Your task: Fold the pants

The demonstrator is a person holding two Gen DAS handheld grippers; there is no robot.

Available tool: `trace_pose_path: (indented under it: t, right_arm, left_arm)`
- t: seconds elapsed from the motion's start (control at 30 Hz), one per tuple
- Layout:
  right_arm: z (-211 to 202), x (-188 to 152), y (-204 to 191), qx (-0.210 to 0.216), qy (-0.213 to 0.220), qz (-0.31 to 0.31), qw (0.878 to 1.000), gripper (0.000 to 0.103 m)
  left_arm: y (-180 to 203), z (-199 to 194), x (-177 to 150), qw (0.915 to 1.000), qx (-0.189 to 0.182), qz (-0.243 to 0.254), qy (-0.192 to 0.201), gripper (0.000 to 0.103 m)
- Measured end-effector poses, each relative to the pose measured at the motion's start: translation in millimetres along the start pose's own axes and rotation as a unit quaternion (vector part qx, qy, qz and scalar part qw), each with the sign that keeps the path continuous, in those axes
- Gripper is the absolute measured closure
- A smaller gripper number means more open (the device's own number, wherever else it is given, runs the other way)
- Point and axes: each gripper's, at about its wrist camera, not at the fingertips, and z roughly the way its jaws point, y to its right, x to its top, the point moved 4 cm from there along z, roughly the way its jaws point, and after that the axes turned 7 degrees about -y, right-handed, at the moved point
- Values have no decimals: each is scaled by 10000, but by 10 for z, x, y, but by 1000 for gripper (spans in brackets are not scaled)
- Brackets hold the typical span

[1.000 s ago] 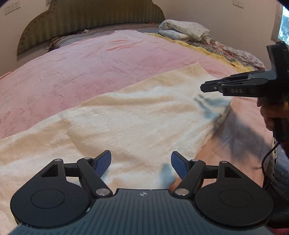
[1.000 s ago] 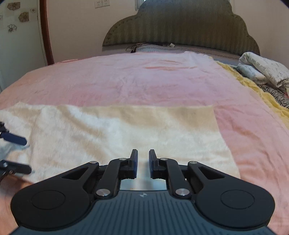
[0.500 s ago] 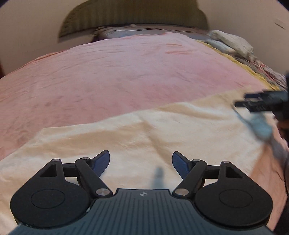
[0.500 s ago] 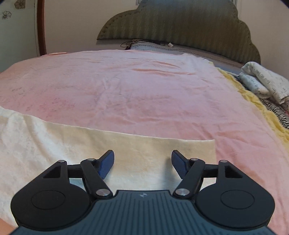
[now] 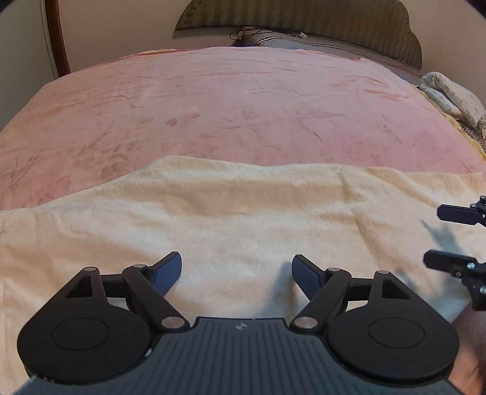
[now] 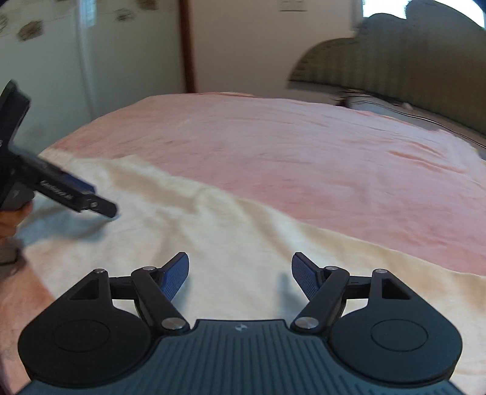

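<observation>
Across the pink bed (image 5: 243, 103), cream pants (image 5: 243, 218) lie flat. Left hand-held gripper (image 5: 237, 270) hovers released above them; right hand-held gripper (image 6: 240, 270), at 3 o'clock, is released too.

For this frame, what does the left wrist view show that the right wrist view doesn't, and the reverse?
Only the left wrist view shows the folded patterned bedding at the bed's far right, and the right tongs seen from the side, open. Only the right wrist view shows the pale cupboard door with flower decals, and the left tongs seen side-on with a hand behind them. Both show the cream pants lying flat on the pink bedspread, the striped headboard, and each camera's own tongs open above the fabric, holding nothing.
</observation>
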Motion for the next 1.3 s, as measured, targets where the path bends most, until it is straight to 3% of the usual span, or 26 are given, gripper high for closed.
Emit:
trace_pose_path:
  t: [0.13, 0.23, 0.37, 0.43, 0.47, 0.57, 0.7, 0.8, 0.87, 0.97, 1.13, 1.23, 1.3]
  right_arm:
    - [295, -91, -448, 183, -512, -650, 9964, 28]
    - [188, -92, -416, 196, -356, -370, 9985, 27]
    - [8, -99, -357, 349, 0, 3, 9994, 26]
    - [79, -184, -369, 468, -150, 55, 9988, 26]
    - [153, -242, -387, 470, -293, 31, 9985, 26]
    - [128, -300, -457, 410, -191, -103, 9989, 26]
    - [19, -323, -404, 501, 2, 156, 9986, 26]
    - [-80, -372, -273, 265, 128, 472, 9985, 26]
    - [-151, -430, -158, 158, 212, 742, 9969, 25]
    - [-158, -576, -52, 136, -63, 875, 9961, 25]
    - [-525, -786, 181, -216, 367, 1419, 9890, 25]
    - [-823, -1038, 619, -582, 787, 2502, 9632, 25]
    - [-1018, -1276, 937, -654, 1093, 3444, 9301, 25]
  left_arm:
    - [43, -55, -291, 9988, 195, 459, -19, 16]
    - [-23, -238, -356, 9986, 316, 393, 158, 16]
    - [-373, -495, -414, 9969, 647, -66, 441, 16]
    - [-641, -547, -503, 9929, 1025, -373, 471, 16]
    - [-819, -542, -564, 9896, 1274, -517, 418, 16]
    - [-1320, -525, -831, 9782, 1847, -939, 141, 14]
    - [-1720, -735, -1055, 9718, 1859, -1432, 250, 13]
    - [-1620, -841, -985, 9705, 1977, -1350, 274, 19]
    - [-1396, -856, -853, 9768, 1788, -1089, 461, 18]
    - [-912, -762, -587, 9900, 1102, -594, 649, 16]
    - [-1, -503, -205, 9978, 111, 257, 598, 15]
    - [587, -409, -71, 9929, -324, 911, 698, 15]
    - [944, -331, -36, 9868, -390, 1364, 782, 15]
